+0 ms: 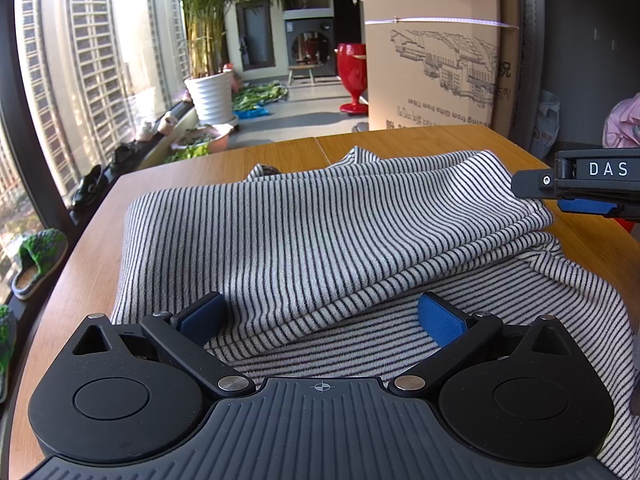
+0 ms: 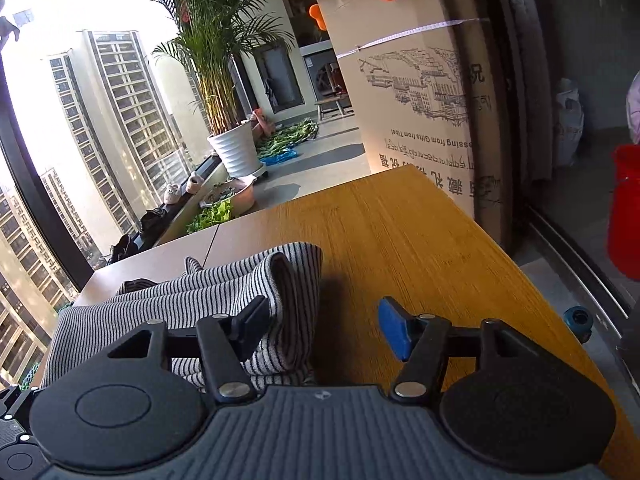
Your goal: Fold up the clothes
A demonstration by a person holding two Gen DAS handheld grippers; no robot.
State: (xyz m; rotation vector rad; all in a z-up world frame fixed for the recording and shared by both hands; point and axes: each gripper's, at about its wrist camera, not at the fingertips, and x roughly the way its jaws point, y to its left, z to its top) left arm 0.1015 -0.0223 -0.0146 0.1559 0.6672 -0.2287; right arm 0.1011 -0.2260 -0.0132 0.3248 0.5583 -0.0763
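A black-and-white striped garment (image 1: 312, 236) lies on the wooden table (image 1: 192, 172), its far part folded over onto the near part. My left gripper (image 1: 322, 322) is open just above the garment's near folded edge, holding nothing. My right gripper (image 2: 324, 330) is open at the garment's right edge (image 2: 280, 280); its left finger rests over the folded cloth, its right finger over bare table (image 2: 420, 248). The right gripper also shows from the side in the left wrist view (image 1: 560, 196), at the garment's right end.
A large cardboard box (image 1: 432, 48) stands beyond the table's far edge. A potted palm (image 1: 210, 92) and shoes line the window on the left. A red bucket (image 2: 626, 208) stands on the floor to the right of the table.
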